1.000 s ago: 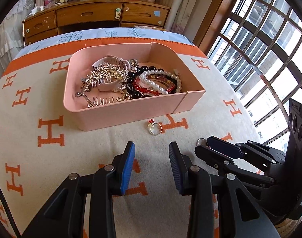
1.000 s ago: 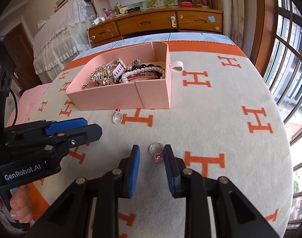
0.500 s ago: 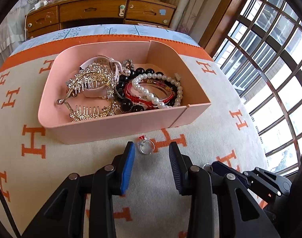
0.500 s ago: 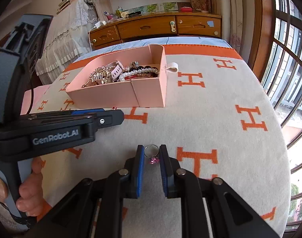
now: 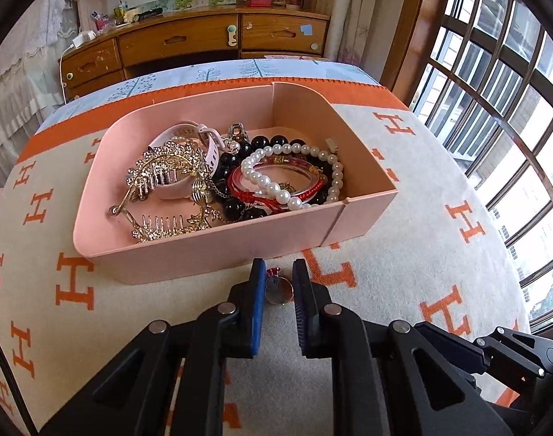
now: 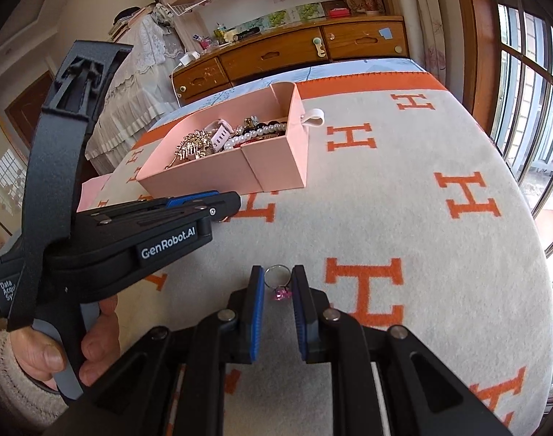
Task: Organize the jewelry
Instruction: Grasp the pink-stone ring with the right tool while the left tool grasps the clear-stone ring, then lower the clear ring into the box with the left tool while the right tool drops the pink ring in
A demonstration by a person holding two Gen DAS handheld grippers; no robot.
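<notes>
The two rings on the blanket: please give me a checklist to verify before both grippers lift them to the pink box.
1. Red-stone ring between the left gripper fingers, whose jaws have just been closing: ok.
2. Pink-stone ring between the right gripper fingers: ok.
3. Pads firmly pressing each ring: cannot tell.
4. Pink box open on top: ok.
5. Free room in the box beside the pearl bracelet: ok, at the right end.
6. Grippers apart from each other: ok.

The left gripper (image 6: 225, 205) hides its ring in the right wrist view (only a sliver shows at seven o'clock from the pink box (image 6: 218, 176)). The bottom edge crops the person's hand (image 6: 72, 348). Tangled jewelry (image 5: 232, 181) overlaps, so single pieces are hard to separate.
</notes>
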